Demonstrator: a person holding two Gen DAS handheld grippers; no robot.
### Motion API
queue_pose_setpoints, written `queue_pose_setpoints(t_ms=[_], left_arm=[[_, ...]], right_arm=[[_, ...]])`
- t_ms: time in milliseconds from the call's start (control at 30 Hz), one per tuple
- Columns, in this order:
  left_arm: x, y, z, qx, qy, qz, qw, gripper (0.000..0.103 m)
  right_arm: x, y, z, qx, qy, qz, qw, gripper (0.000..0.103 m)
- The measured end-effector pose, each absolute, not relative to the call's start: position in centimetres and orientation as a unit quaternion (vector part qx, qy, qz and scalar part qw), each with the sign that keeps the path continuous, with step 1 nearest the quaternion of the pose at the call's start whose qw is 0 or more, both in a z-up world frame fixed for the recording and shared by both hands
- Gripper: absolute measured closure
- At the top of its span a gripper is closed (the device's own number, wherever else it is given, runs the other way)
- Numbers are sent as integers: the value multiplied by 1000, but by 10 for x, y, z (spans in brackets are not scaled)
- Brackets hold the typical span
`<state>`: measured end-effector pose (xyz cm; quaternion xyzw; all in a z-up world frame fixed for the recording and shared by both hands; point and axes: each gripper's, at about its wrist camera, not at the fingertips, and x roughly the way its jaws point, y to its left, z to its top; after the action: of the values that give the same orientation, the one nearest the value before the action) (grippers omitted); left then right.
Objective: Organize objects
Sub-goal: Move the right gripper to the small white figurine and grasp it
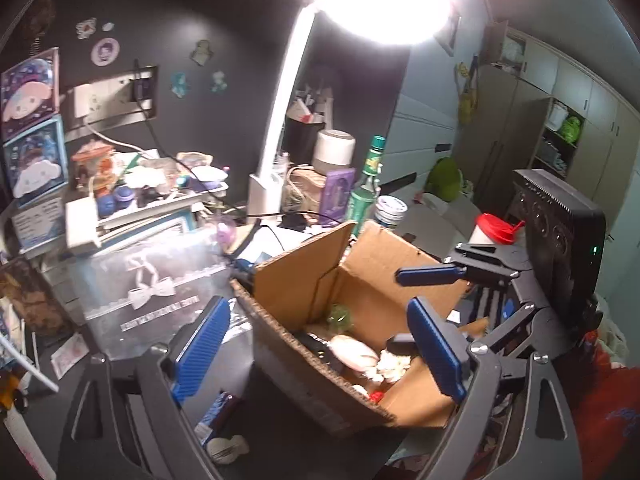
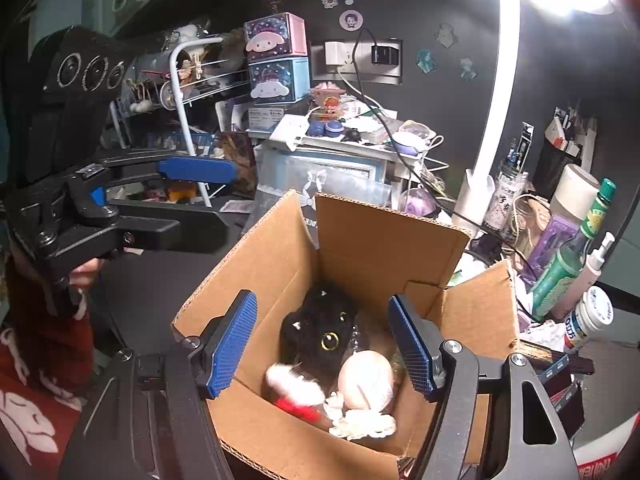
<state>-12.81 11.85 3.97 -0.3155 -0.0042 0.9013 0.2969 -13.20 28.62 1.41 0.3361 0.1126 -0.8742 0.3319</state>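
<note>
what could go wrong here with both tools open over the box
1. The right tool hangs open above the black plush cat with the upright flaps of the cardboard box close beside it; a finger could catch a flap and shift the box.
2. The green bottle stands right beside the box and could tip if the box shifts.
3. The left tool is close enough to bump the right.

A dark wall (image 2: 440,92) carries stickers and a white socket panel (image 2: 340,54) with a black plug. A white lamp arm (image 1: 286,92) rises to a glaring light. Pale wardrobe doors (image 1: 576,80) and open shelves (image 1: 560,140) stand to the right of the left wrist view.
</note>
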Motion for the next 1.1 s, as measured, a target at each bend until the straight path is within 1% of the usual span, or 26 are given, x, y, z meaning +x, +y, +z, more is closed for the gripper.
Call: queue_pose_setpoints(t_ms=[200,300,333,400,533,667,900,1100], left_arm=[[-112,94,40,-304,-14,910,283,13],[-105,82,38,-299,-18,912,282,12],[-101,78,37,-298,-19,912,281,11],[-96,68,36,-294,-23,914,279,8],[-83,46,33,-286,-31,917,275,7],[-72,23,29,-280,-39,922,266,6],[-56,-27,10,-274,-62,932,228,6],[-52,-65,-22,-296,-77,934,182,6]], right_arm=[[-125,281,22,324,121,-888,304,37],[-119,275,25,317,122,-893,295,32],[-116,273,26,314,123,-895,293,29],[-109,265,29,303,126,-899,290,28],[-93,245,34,283,131,-904,294,27],[-77,218,33,269,133,-899,318,27],[-53,161,11,271,126,-872,388,27],[-52,116,-39,324,112,-839,422,27]])
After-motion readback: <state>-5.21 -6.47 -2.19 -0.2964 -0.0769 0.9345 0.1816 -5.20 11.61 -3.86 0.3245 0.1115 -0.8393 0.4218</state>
